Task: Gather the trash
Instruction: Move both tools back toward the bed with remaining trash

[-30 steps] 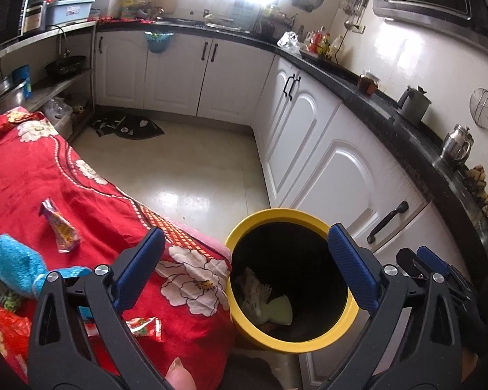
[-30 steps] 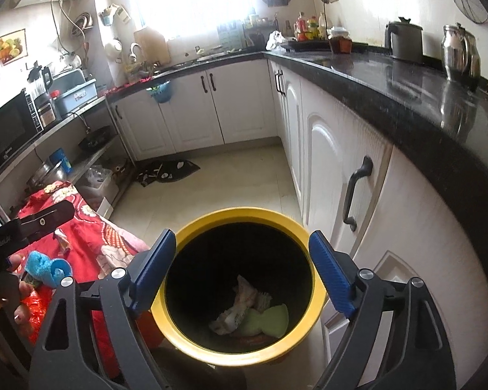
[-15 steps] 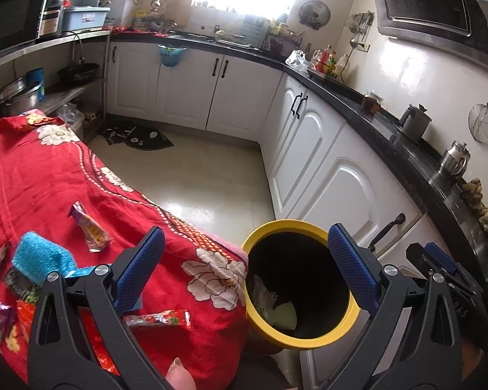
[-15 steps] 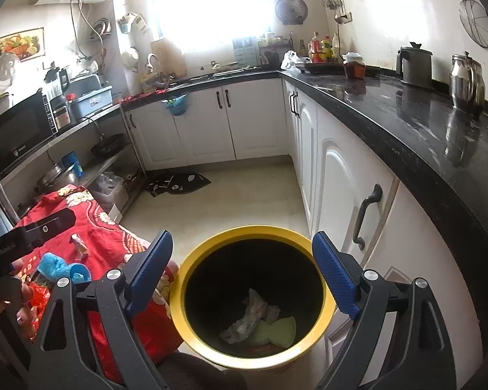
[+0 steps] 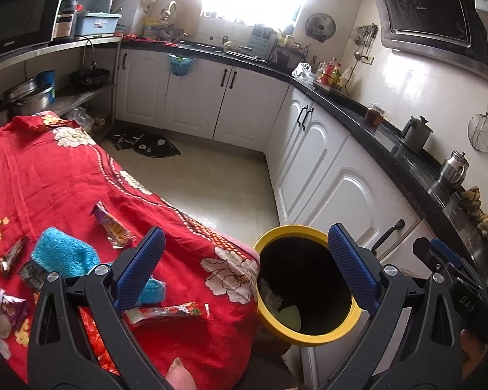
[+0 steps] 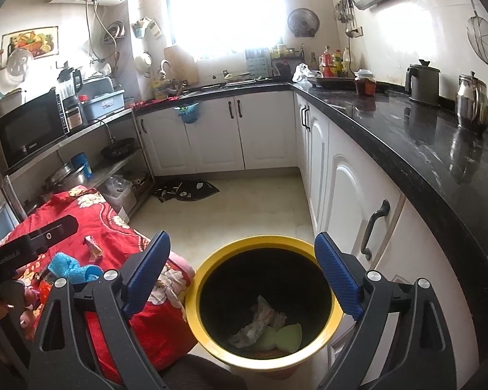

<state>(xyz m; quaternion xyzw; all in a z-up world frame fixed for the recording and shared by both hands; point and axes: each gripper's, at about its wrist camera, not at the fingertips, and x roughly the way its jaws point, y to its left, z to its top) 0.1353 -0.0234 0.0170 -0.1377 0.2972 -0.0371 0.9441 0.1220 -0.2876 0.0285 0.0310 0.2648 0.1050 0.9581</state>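
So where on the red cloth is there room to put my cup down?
The far half of the red floral cloth is bare, beyond the snack wrapper. The strip by the yellow bin is free too. It is crowded near the blue knitted cloth, among the wrappers.

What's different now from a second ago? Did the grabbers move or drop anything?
Both views pulled back and up: the yellow bin looks smaller and lower, and more red cloth with wrappers shows. The right gripper is opening, nothing between its fingers. The left gripper stayed open and empty. Nothing was grabbed or dropped. The crumpled trash in the bin and the blue cloth stayed put.
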